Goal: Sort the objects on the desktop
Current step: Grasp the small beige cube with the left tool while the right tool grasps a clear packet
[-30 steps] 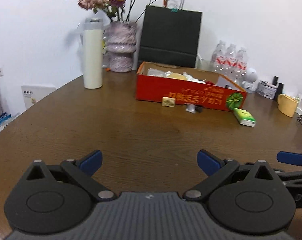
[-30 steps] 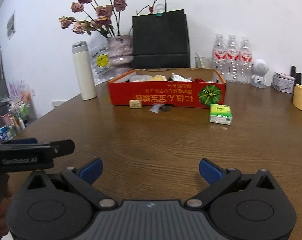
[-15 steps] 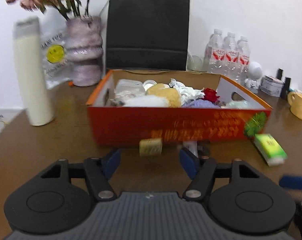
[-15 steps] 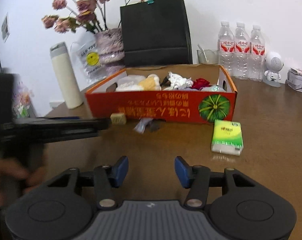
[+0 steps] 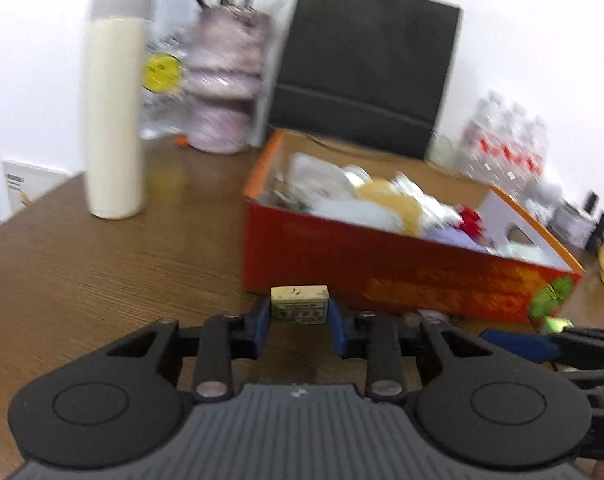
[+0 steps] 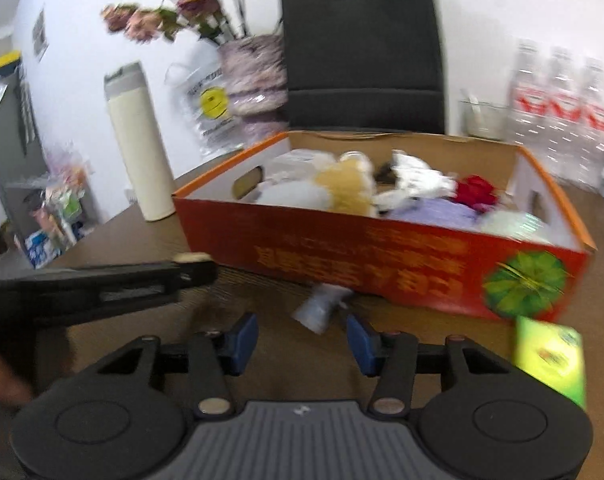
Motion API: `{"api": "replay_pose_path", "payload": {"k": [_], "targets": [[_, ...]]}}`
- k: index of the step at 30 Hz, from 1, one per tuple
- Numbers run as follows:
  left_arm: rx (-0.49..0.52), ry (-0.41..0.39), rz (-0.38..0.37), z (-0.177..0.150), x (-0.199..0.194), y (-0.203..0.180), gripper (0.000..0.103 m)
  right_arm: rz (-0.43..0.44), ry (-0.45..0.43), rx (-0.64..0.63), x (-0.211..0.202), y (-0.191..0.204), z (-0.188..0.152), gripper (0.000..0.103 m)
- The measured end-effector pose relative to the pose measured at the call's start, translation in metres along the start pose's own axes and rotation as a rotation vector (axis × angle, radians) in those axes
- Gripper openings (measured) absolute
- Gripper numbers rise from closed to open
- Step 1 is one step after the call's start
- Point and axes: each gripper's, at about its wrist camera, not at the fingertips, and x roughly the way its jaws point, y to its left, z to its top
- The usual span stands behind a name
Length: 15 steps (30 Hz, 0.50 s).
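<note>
In the left wrist view, the left hand-held gripper point(image 5: 300, 322) has its jaws closing around a small cream block point(image 5: 300, 304) that sits on the brown wooden surface point(image 5: 102, 272); the blue pads stand at the block's two sides, seemingly touching it, though blur keeps the contact from being certain. The block lies just in front of the red cardboard box point(image 5: 381, 264), near its left corner, and the box is filled with soft, pale items. A tall cream bottle point(image 5: 114, 120) stands well to the left, with a mauve vase point(image 5: 226, 88) and a black paper bag point(image 5: 365, 76) behind the box. In the right wrist view, the right hand-held gripper point(image 6: 302, 340) has its jaws closing but still spread, nothing pressed between the pads; a small crumpled clear wrapper point(image 6: 321, 308) lies on the surface just beyond and between the fingertips, touching the foot of the box point(image 6: 381, 256). A green tissue packet point(image 6: 549, 356) lies to the right, beside the gripper. The left hand-held gripper point(image 6: 190, 270) reaches in from the left edge, the cream block's top point(image 6: 190, 257) just showing at its tip.
</note>
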Motion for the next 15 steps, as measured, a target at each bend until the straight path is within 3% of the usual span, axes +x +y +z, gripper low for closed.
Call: {"api": "replay_pose_path", "payload": {"k": [3, 7, 9, 11, 15], "targets": [[-0.038, -0.006, -0.010, 0.005, -0.001, 0.008, 0.031, -0.022, 0.027, 0.010, 0.023, 0.010, 0.009, 0.044], [-0.034, 0.007, -0.052, 0.005, -0.005, 0.005, 0.031, -0.126, 0.040, 0.042, 0.040, 0.016, 0.013, 0.043], [-0.032, 0.011, -0.080, 0.005, -0.008, 0.003, 0.031, -0.140, 0.032, 0.062, 0.043, 0.015, 0.014, 0.035], [-0.030, 0.004, -0.094, 0.004, -0.010, -0.001, 0.031, -0.169, 0.029, 0.056, 0.045, 0.016, 0.015, 0.019], [-0.013, -0.013, -0.101, 0.004, -0.014, -0.005, 0.031, -0.184, 0.037, 0.024, 0.038, 0.017, 0.008, 0.016]]}}
